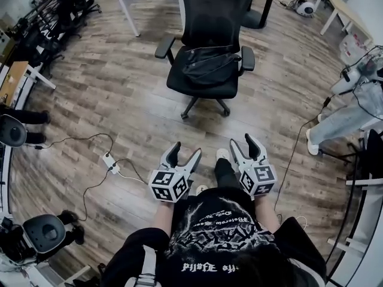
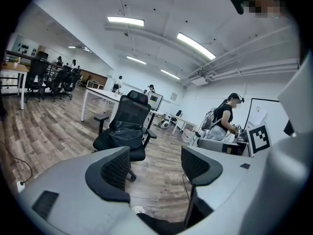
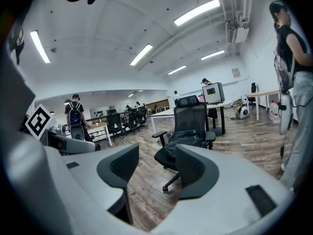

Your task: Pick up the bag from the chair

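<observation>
chair [image 1: 216, 17] top cut by far picture edge | its seat partly behind right gripper [image 3: 156, 165] jaw in right gripper view | person [image 1: 344, 115] right: upper body cut off | far people [image 2: 119, 82] too small

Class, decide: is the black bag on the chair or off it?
On it. The black bag lies across the chair seat, leaning against the backrest.
</observation>
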Motion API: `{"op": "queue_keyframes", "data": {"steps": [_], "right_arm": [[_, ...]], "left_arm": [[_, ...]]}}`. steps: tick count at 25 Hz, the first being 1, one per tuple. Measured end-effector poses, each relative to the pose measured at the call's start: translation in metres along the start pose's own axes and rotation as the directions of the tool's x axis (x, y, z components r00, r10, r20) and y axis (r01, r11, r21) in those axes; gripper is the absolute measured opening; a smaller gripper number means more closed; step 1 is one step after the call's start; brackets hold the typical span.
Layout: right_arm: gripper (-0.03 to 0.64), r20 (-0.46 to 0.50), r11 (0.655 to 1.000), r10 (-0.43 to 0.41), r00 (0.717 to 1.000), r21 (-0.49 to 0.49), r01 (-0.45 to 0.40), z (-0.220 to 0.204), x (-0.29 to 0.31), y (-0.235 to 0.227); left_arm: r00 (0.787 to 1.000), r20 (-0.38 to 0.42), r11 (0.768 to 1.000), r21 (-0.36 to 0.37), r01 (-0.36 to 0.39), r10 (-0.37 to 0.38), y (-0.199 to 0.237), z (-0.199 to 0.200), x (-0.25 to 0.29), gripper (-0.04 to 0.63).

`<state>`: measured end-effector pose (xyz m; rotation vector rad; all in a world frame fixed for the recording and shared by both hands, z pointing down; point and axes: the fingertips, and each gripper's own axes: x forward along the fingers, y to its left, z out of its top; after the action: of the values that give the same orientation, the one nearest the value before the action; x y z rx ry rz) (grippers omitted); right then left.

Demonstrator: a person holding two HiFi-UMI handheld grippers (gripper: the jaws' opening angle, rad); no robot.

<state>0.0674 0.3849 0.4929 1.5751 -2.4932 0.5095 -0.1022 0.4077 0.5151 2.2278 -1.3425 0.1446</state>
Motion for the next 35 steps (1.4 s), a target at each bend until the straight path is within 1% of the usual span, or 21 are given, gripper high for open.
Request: {"op": "queue_keyframes", "data": {"steps": [3,9,15,21,24,28,35], "right_arm": [[0.245,-0.016,1.0,0.028,0.999,-0.003,-0.028,0.008,0.027,-0.013],[0.245,-0.051,0.994,0.09,0.995,-0.059,-0.093,0.032,0.084,-0.04],[0.245,-0.064,0.987,0.143,0.988,-0.066,-0.147,0.059,0.135,-0.092],[0.245,-0.085,0.978,0.189,0.978,-0.076,-0.196,0.083,0.181,-0.145],[0.245,-0.098,0.972,0.212,0.972,-0.082,-0.221,0.091,0.197,-0.164],[0.245,-0.105,0.971,0.222,0.969,-0.071,-0.23,0.096,0.212,-0.182],[0.245,-0.149,0.97,0.233,0.961,-0.034,-0.241,0.08,0.222,-0.189]], "left_arm": [[1.0,-0.004,1.0,-0.007,-0.015,0.015,0.009,0.011,0.021,0.334],[0.999,-0.015,0.999,0.002,-0.039,0.039,0.015,0.04,0.079,0.334],[0.998,-0.024,0.998,0.014,-0.066,0.066,0.008,0.068,0.152,0.334],[0.991,0.018,0.989,0.061,-0.136,0.136,0.008,0.099,0.215,0.334],[0.989,0.011,0.988,0.037,-0.15,0.15,0.007,0.104,0.24,0.334],[0.988,-0.006,0.988,0.019,-0.152,0.152,0.005,0.105,0.262,0.334],[0.988,-0.046,0.989,0.009,-0.146,0.146,0.009,0.098,0.282,0.334]]}}
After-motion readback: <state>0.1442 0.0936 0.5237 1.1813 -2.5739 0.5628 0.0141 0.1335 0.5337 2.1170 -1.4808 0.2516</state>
